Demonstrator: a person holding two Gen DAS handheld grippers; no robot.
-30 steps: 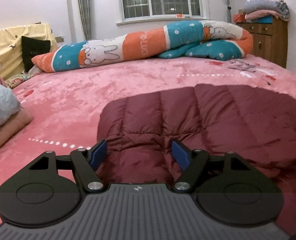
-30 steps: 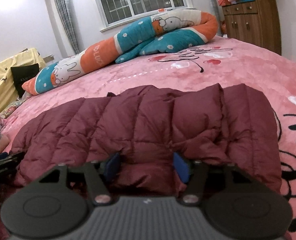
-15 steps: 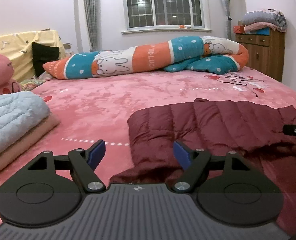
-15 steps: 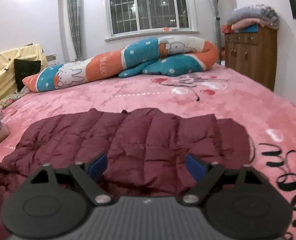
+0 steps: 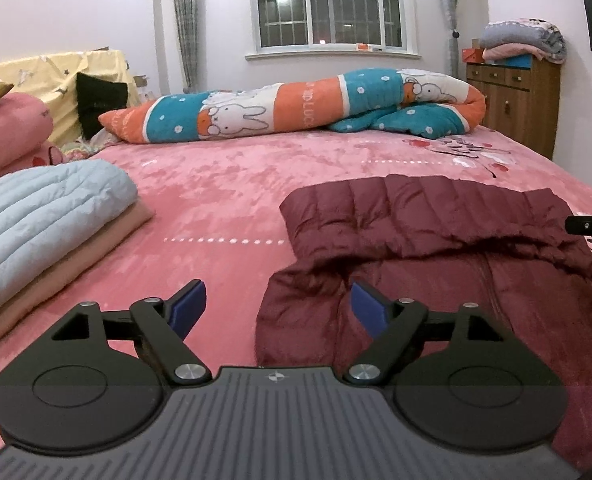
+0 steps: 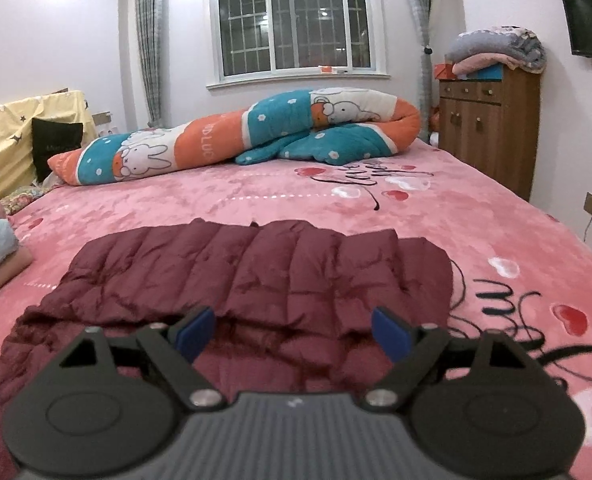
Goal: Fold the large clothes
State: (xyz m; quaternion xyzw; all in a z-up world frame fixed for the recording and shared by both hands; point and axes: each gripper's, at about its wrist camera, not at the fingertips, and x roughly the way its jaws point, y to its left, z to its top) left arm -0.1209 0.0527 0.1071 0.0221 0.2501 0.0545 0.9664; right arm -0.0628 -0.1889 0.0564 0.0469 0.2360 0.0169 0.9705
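A maroon quilted down jacket [image 5: 435,236] lies on the pink bed, its far part folded back over the near part. It also shows in the right wrist view [image 6: 264,272]. My left gripper [image 5: 278,304] is open and empty, held above the bed at the jacket's left near edge. My right gripper [image 6: 294,330] is open and empty, held above the jacket's near part. The tip of the right gripper [image 5: 589,226] shows at the right edge of the left wrist view.
A stack of folded light blue and peach clothes [image 5: 44,216] lies at the left. A rolled rabbit-print blanket [image 5: 296,108] lies along the far side of the bed [image 5: 224,184]. A wooden dresser [image 6: 491,124] stands at the right.
Both grippers pulled back and rose away from the jacket, which now lies farther off. The right gripper's jaws opened wider. The folded stack at the left came into view.
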